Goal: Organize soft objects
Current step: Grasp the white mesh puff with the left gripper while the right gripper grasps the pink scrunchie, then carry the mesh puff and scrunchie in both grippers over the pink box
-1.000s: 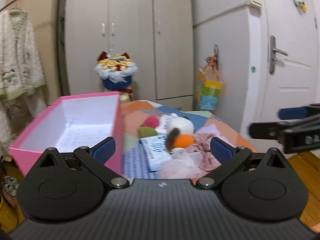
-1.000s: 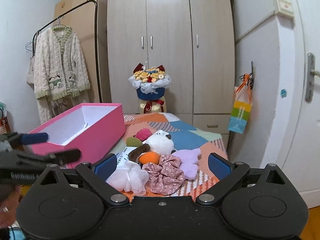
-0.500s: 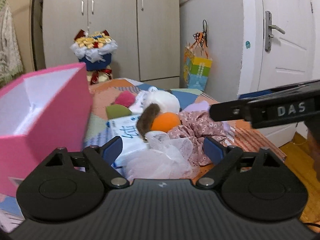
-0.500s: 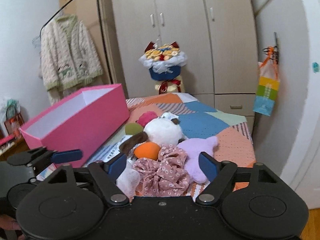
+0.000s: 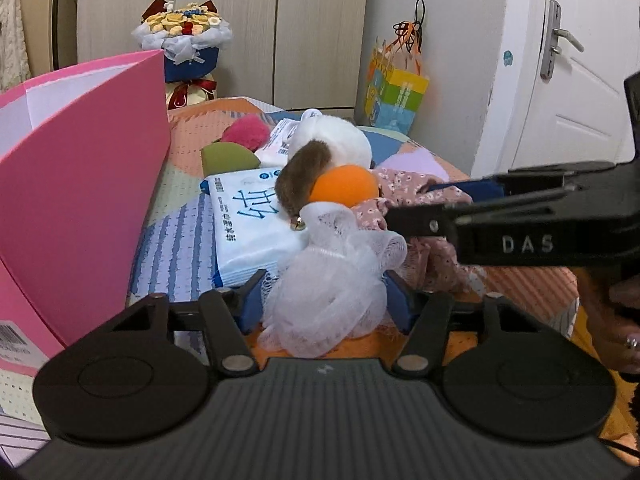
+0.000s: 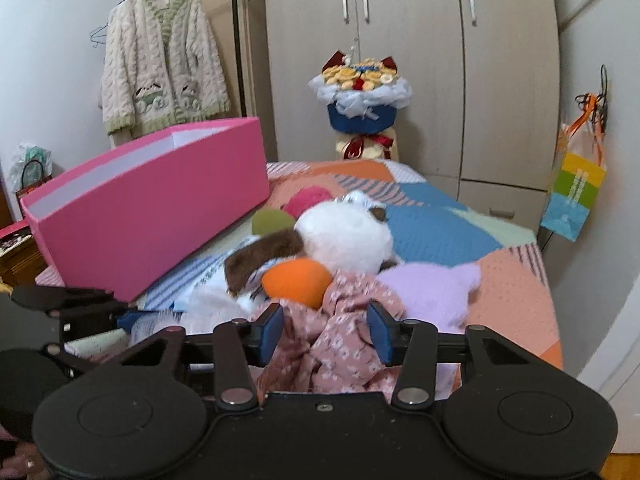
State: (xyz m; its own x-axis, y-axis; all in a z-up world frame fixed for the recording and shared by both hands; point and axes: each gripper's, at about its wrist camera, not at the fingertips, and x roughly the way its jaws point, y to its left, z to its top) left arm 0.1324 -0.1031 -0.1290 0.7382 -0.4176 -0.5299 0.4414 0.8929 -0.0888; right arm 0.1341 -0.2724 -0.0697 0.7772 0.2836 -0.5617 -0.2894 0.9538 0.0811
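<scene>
A white mesh puff point(image 5: 328, 292) lies at the near edge of the patchwork bed point(image 5: 180, 240), between the pads of my left gripper point(image 5: 324, 306). Its jaws are closing and the pads stand at the puff's sides without squeezing it. My right gripper point(image 6: 324, 330) is closing too, around a pink floral scrunchie point(image 6: 340, 320) that fills the gap between its pads. Behind these lie an orange ball point(image 5: 344, 188), a white and brown plush point(image 6: 344, 232), a purple plush point(image 6: 432, 288), a red pompom point(image 5: 246, 132) and a green piece point(image 5: 228, 158). The open pink box point(image 6: 152, 216) stands on the left.
A pack of wipes point(image 5: 248, 224) lies under the plush, next to the box. A bouquet point(image 6: 360, 92) stands at the bed's far end before the wardrobe point(image 6: 400, 60). A coloured bag point(image 6: 576, 192) hangs on the right wall. A door point(image 5: 580, 80) is at the right.
Both grippers came down and forward to the near toys and their jaws narrowed. The puff now lies between the left pads, the floral scrunchie between the right pads.
</scene>
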